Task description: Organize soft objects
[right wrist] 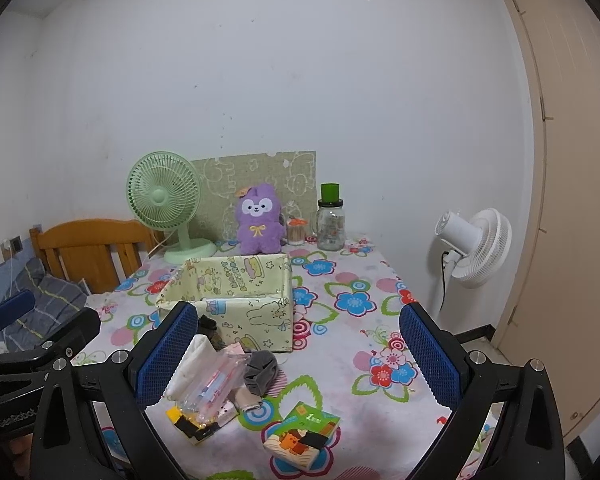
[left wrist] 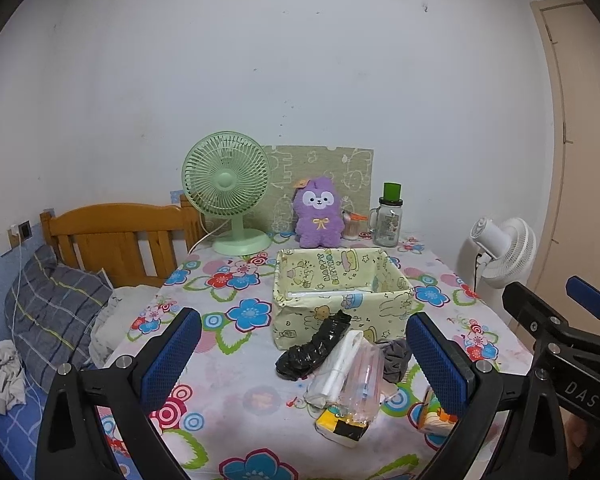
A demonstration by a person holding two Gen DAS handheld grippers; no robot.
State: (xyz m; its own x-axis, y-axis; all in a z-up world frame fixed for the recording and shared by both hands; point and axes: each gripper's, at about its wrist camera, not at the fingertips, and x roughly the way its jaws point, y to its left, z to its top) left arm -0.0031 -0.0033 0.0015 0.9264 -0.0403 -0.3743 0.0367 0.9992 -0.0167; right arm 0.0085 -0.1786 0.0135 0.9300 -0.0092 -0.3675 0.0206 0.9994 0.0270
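The soft things lay in a loose heap on the worktop just in front of the yellow fabric box: a crumpled black plastic bag leaning against the box's front wall, a white folded bag, a clear plastic pouch resting across it, and a grey cloth wad beside them. Nearer to me sat two tissue packs, one partly under the clear pouch, the other apart to the right. I judged all of it light and limp; the clear pouch looked slick and likely to slide, so I would pinch it at a bunched fold rather than on a flat face, and take the grey cloth at its thickest lump. The box was empty as far as I could see. My left gripper hung above the heap with its jaws spread wide and nothing between them; my right gripper was likewise wide apart and empty, over the right side of the heap. Behind the box stood a green fan, a purple plush and a glass jar.
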